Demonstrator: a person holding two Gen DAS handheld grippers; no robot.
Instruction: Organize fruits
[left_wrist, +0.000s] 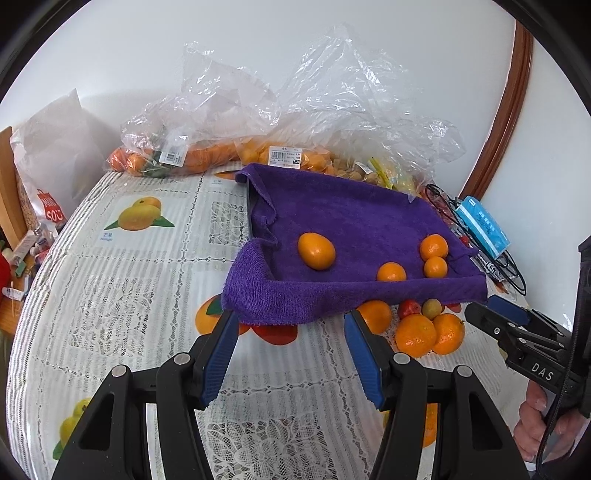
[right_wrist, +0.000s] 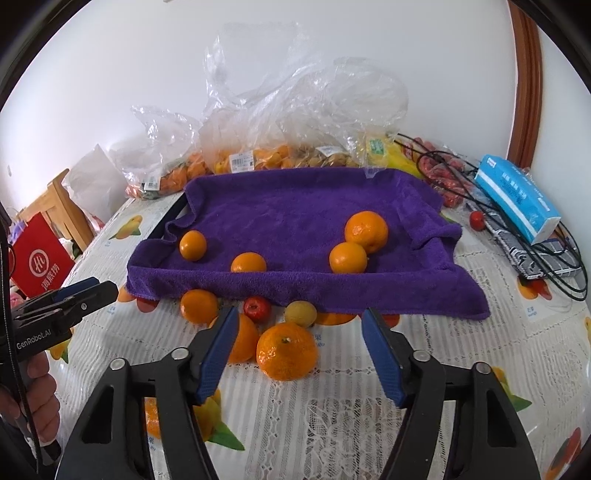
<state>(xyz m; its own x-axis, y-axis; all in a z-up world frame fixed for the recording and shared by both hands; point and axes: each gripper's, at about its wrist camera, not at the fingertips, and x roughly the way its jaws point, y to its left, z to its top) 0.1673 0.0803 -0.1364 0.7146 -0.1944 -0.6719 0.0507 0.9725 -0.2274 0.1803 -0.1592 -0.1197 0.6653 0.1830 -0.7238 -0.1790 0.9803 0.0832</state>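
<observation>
A purple towel lines a tray, and several oranges rest on it. Loose fruit lies on the tablecloth before its front edge: a big tangerine, more oranges, a small red fruit and a yellowish one. My right gripper is open, its blue pads either side of the tangerine without touching it. My left gripper is open and empty at the towel's front left hem. Each gripper shows at the edge of the other's view.
Clear plastic bags of fruit are heaped along the wall behind the tray. A blue tissue pack and black cables lie to the right. A red paper bag and a wooden chair stand off the table's left.
</observation>
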